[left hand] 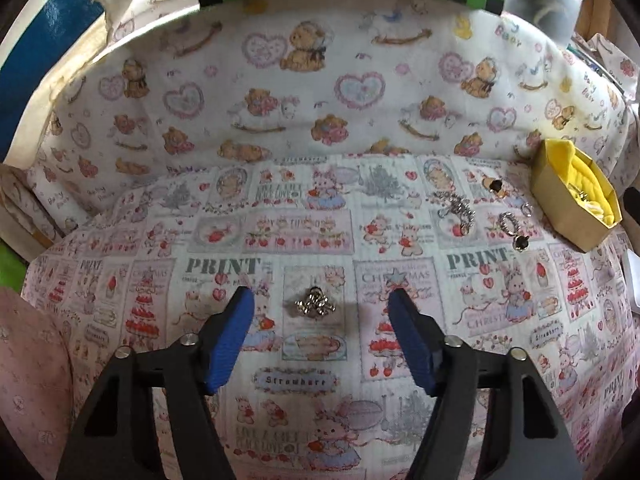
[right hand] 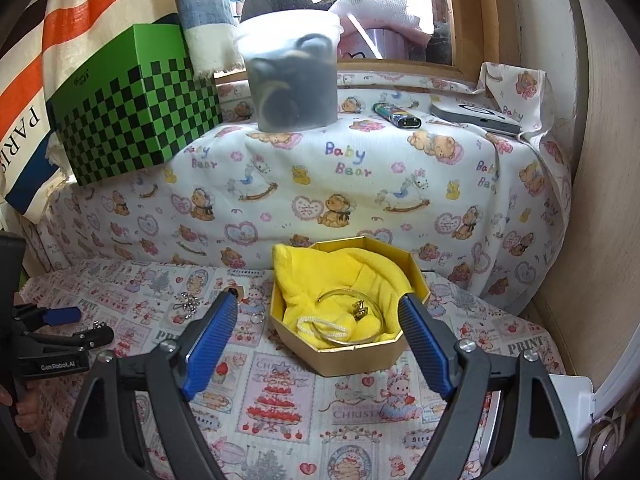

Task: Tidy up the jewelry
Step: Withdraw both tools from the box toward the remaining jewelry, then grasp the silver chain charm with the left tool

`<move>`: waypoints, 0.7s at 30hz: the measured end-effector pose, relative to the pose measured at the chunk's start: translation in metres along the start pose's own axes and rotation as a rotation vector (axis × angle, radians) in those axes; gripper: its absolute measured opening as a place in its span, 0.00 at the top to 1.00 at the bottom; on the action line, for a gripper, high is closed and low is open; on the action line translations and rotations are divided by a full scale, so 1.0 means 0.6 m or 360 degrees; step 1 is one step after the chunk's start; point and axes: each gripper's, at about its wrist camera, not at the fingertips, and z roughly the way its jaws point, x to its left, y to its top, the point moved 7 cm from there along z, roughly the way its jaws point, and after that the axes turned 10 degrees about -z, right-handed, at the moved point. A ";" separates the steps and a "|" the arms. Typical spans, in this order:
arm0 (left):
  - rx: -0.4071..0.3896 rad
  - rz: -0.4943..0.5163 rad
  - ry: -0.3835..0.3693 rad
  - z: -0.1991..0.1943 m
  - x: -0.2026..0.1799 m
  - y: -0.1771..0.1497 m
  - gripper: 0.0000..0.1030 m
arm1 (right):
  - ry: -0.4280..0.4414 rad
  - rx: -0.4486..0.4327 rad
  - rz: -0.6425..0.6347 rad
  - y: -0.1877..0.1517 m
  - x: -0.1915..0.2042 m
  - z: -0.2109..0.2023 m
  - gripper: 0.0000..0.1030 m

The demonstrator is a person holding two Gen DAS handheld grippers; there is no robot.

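Observation:
A small silver jewelry cluster point(left hand: 315, 305) lies on the printed cloth between the blue pads of my left gripper point(left hand: 321, 294), which is open and not touching it. More pieces lie to the far right: a silver chain point(left hand: 456, 206), a stone-set ring point(left hand: 508, 222) and a black bead earring point(left hand: 521, 243). Beside them stands the gold octagonal box point(left hand: 576, 224) lined with yellow cloth. In the right wrist view my right gripper point(right hand: 318, 300) is open just in front of that box point(right hand: 352, 356). A clear bangle point(right hand: 348, 320) and a small gold charm point(right hand: 360, 309) rest on the cloth inside. The left gripper point(right hand: 86, 325) shows low at the left edge.
Behind the box a raised ledge draped in bear-print cloth point(right hand: 360, 200) carries a green checkered box point(right hand: 132, 120), a translucent tub point(right hand: 292, 80), a lighter point(right hand: 398, 116) and a flat white device point(right hand: 476, 118). A wall closes the right side. A white object point(right hand: 572, 396) sits near right.

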 end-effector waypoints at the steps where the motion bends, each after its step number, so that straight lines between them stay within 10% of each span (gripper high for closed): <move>1: 0.0018 -0.0008 -0.0001 0.004 0.002 0.000 0.42 | 0.0000 0.0003 0.0003 0.000 -0.001 0.000 0.21; 9: 0.0025 0.0009 0.0052 0.020 0.009 -0.002 0.78 | -0.0007 0.0030 0.0016 -0.003 -0.002 0.005 0.21; 21: -0.0198 -0.0001 -0.0065 -0.057 -0.019 0.012 0.79 | -0.0005 0.0034 0.0037 -0.004 -0.004 0.007 0.21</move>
